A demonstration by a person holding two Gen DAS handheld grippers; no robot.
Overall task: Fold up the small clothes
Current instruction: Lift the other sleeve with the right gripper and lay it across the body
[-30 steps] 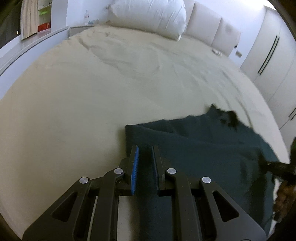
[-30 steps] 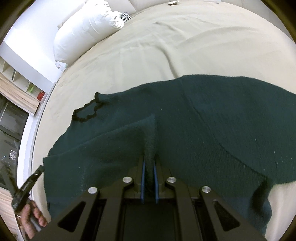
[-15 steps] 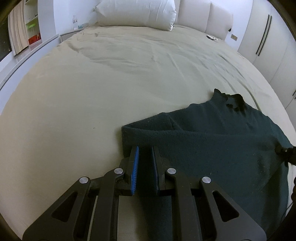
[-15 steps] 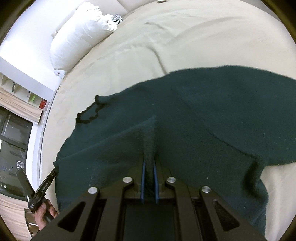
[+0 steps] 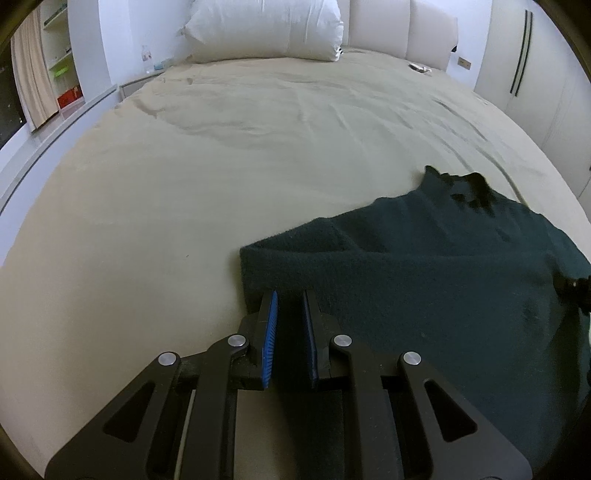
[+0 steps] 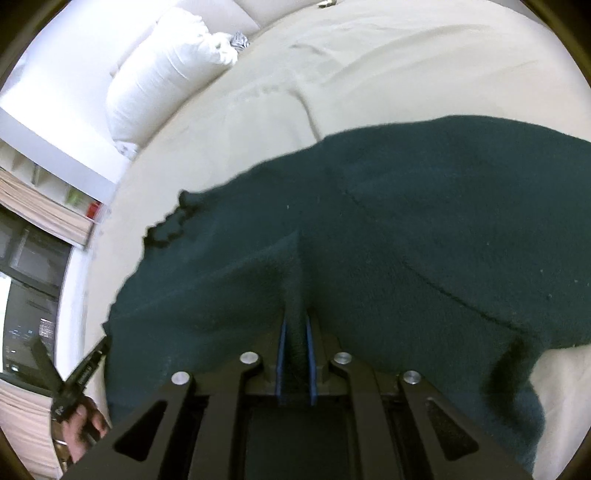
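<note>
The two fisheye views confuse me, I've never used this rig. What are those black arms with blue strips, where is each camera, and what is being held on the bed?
Each picture comes from a camera mounted on a handheld gripper, looking forward along its two black fingers; the blue strips are the pads. No robot: a person holds one gripper in each hand. The left gripper is closed on an edge of the dark green sweater. The right gripper pinches a raised ridge of the same sweater, and its view also shows the person's left hand holding the other tool. The sweater lies spread on the beige bed, with a white pillow at the head.
</note>
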